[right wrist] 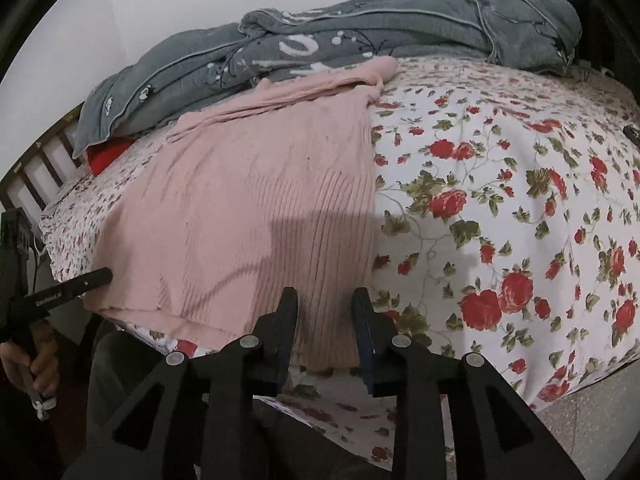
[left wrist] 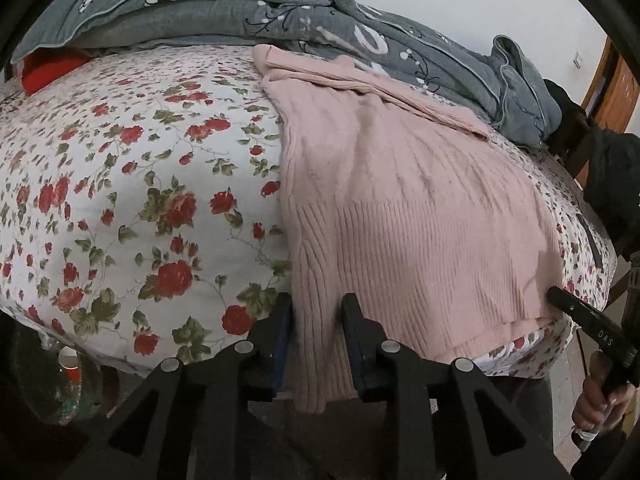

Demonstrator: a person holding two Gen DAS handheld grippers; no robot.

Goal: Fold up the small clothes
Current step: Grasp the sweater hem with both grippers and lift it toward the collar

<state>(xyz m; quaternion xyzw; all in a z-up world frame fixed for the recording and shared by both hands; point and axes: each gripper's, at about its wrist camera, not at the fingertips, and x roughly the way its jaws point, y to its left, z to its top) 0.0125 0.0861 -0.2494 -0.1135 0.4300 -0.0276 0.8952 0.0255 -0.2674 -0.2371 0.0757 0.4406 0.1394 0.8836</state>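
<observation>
One pink sweater (left wrist: 400, 208) (right wrist: 256, 200), spread flat. One floral sheet (left wrist: 120, 184) (right wrist: 500, 208) beneath. One grey quilt (left wrist: 280, 12) (right wrist: 360, 36), bunched along the far side. One red item (left wrist: 44, 72) (right wrist: 106, 156), half hidden under the quilt; kind unclear. Two grippers: left gripper (left wrist: 316, 304) (right wrist: 100, 276) and right gripper (right wrist: 325, 298) (left wrist: 558, 294), each with two fingers, four fingers in all, though only one finger shows of each gripper in the other's view. Two hands on the handles: right hand (left wrist: 600, 396), left hand (right wrist: 32, 360). One small dark flat object (left wrist: 590, 240) on the sheet, too blurred to name. One slatted headboard (right wrist: 40, 164).
</observation>
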